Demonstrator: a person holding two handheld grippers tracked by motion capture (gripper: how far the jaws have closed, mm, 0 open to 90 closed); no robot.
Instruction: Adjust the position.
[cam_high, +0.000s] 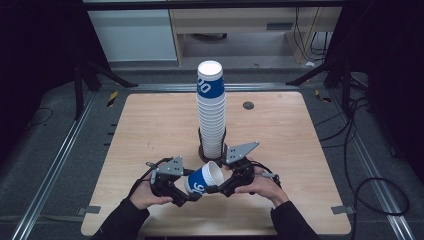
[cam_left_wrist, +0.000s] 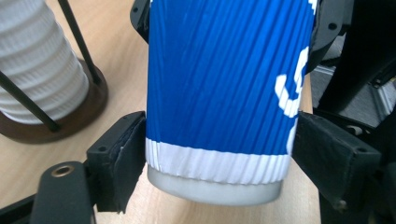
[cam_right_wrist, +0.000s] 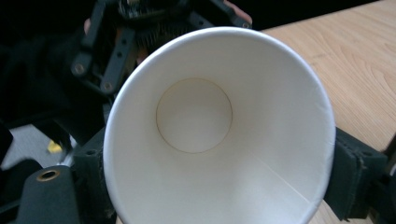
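I hold the blue paper cup (cam_high: 204, 179) lying on its side at lower centre, my left gripper (cam_high: 186, 192) clamped near its base, my right gripper (cam_high: 218, 186) pinching its rim, mouth facing right.

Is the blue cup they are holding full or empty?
Empty. The right gripper view looks straight into the blue cup: bare white walls down to a clean round bottom. It is tipped on its side in the high view, and nothing spills.

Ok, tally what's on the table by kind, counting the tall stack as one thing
Loose blue paper cup: 1
Stack of cups: 1
Dark round stand under the stack: 1
Grippers, left gripper and right gripper: 2
Total: 5
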